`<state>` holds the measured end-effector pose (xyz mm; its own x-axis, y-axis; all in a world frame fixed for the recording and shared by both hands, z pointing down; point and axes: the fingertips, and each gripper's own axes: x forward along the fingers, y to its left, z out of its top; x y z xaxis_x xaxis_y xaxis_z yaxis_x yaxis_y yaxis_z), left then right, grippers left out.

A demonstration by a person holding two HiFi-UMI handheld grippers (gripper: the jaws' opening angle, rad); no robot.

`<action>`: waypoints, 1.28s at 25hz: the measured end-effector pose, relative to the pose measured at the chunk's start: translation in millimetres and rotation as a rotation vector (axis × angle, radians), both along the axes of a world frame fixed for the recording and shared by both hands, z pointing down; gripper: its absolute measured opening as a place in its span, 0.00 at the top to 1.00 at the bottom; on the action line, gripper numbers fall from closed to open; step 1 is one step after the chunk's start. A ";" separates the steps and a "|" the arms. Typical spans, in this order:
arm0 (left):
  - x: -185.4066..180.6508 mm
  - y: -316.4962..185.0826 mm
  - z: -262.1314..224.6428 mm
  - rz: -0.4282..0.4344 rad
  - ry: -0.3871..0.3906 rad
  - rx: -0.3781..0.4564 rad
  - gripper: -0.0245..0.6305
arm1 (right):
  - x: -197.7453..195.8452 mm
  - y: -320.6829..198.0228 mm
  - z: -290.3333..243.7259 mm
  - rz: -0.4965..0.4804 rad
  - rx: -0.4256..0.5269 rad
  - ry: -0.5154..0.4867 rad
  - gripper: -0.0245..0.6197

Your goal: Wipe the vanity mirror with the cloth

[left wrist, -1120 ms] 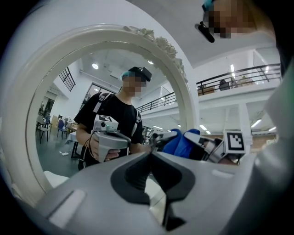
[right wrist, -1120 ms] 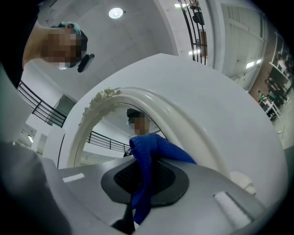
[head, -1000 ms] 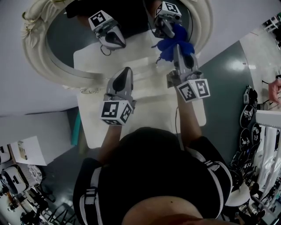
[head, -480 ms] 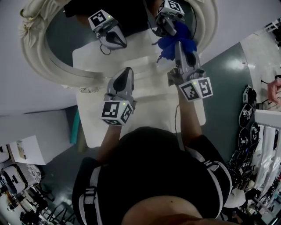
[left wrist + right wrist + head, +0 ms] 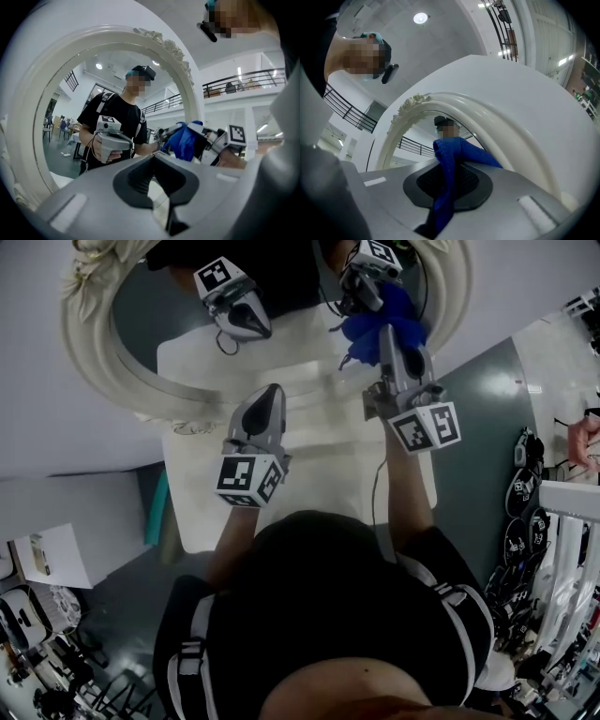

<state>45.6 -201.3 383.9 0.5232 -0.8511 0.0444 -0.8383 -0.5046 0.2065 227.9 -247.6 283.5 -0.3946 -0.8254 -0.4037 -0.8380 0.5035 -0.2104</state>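
Cloth [image 5: 373, 326] at the mirror's [image 5: 159, 320] right side.
The right tongs [image 5: 382, 336] clench the blue cloth against the oval mirror; the left tongs [image 5: 270, 392], clenched on nothing, hover over the white desk [image 5: 319, 482], near the frame.

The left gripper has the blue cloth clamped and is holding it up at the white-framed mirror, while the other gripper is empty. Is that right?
Not quite. The right gripper has the blue cloth clamped, up at the white-framed mirror. The left gripper is the empty one, jaws together. The right gripper view shows the cloth between its jaws.
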 end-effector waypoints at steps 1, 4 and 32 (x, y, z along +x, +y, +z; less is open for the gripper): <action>-1.3 0.8 -0.9 -0.001 0.001 0.001 0.95 | -0.8 0.2 -2.1 -0.001 0.003 0.002 0.92; -5.2 3.8 -3.1 -0.007 0.002 0.004 0.95 | -1.4 1.3 -9.1 0.000 0.013 0.003 0.92; -32.3 24.5 -10.1 -0.026 0.033 0.029 0.95 | -22.9 6.3 -43.0 0.002 0.042 0.077 0.92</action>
<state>13.3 -176.8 373.8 0.5017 -0.8650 0.0030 -0.8442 -0.4889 0.2198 205.0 -241.2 240.4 -0.4238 -0.8094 -0.4064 -0.8522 0.5084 -0.1239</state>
